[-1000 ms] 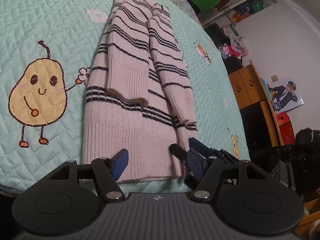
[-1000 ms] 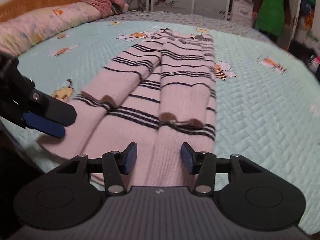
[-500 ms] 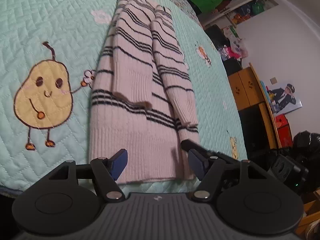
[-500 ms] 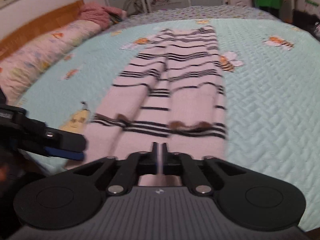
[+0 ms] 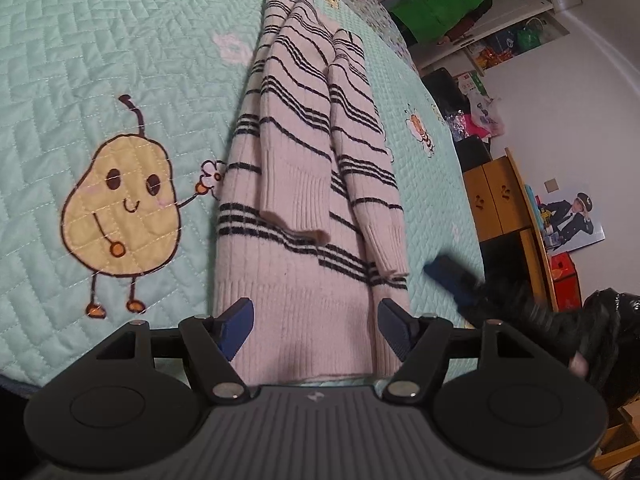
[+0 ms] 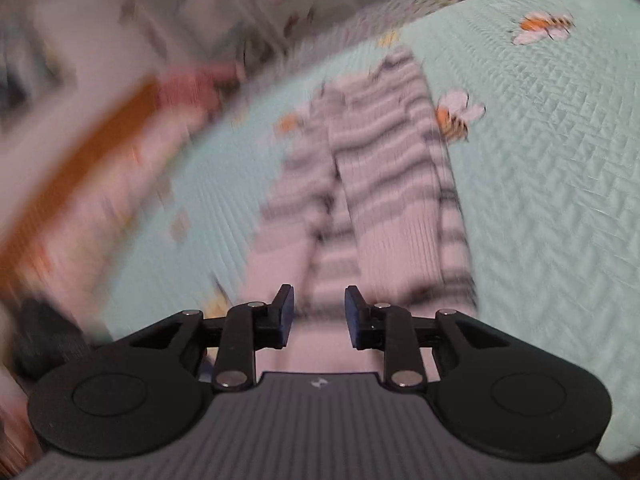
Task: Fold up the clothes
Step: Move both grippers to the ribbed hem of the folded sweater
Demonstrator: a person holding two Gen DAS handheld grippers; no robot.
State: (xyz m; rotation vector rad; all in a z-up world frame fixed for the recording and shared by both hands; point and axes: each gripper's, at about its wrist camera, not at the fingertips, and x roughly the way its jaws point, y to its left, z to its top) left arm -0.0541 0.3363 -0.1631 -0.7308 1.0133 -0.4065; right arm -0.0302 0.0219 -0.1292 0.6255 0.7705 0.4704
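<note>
One sweater (image 5: pixel 304 216), pale pink with dark stripes, lies lengthwise on a mint-green quilted bedspread (image 5: pixel 100 40) covering the bed, both sleeves folded in over the body and the ribbed hem nearest the cameras. Left claw (image 5: pixel 316 326): jaws wide apart, blue pads straddling the hem from above, nothing pinched between them; whether the pads touch the knit cannot be told. Right claw (image 6: pixel 319 312): jaws at a narrow gap and just now opening after having snapped shut, with no cloth between the pads, only the sweater's lower end seen beyond them; its view is heavily blurred. In the left wrist view the right claw shows as a dark smeared shape with a blue tip, just off the sweater's right edge over the bedspread. Bedspread decoration: one yellow pear figure (image 5: pixel 120 208) with a face, left of the sweater and nearly touching it with its flower; one bee (image 5: pixel 418 132) to the right of the sweater. Background, right side: wooden cabinet (image 5: pixel 496 200), its doors shut so its contents are unseen; a picture (image 5: pixel 572 220) leaning by the wall; shelves holding coloured bags and boxes, too small to list singly; a person in a green apron (image 5: pixel 440 4) standing beyond the far end of the bed.
</note>
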